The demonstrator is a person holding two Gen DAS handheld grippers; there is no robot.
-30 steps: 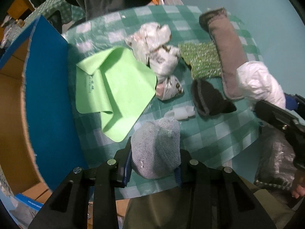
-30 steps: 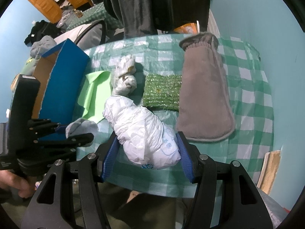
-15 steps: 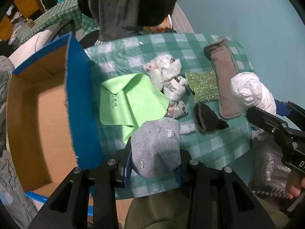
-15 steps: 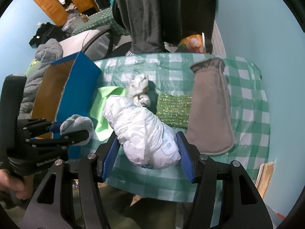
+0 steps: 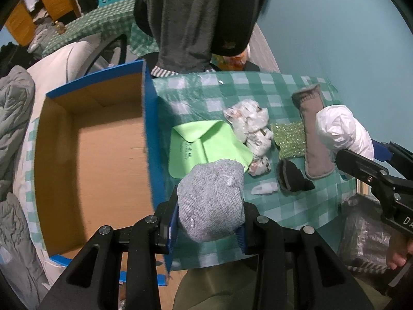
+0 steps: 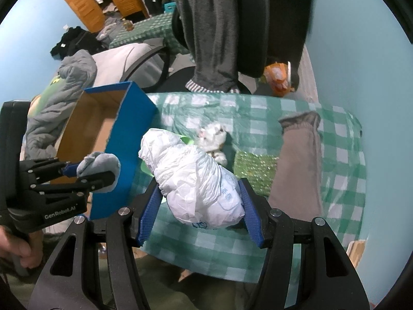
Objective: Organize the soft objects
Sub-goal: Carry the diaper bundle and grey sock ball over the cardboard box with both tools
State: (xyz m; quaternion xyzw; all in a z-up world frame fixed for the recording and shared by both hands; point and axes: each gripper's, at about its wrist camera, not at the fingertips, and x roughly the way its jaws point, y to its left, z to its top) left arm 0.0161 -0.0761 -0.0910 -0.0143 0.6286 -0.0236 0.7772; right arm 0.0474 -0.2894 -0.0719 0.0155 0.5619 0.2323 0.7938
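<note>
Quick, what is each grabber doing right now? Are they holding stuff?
Left gripper: shut on the grey sock ball.
Right gripper: shut on the white plastic bundle.

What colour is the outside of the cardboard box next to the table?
Blue outside, plain brown cardboard inside. The box shows its blue wall best in the right wrist view.

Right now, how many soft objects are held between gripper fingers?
2. The grey knitted bundle is in the left gripper, near the cardboard box; the white plastic bundle is in the right gripper.
</note>
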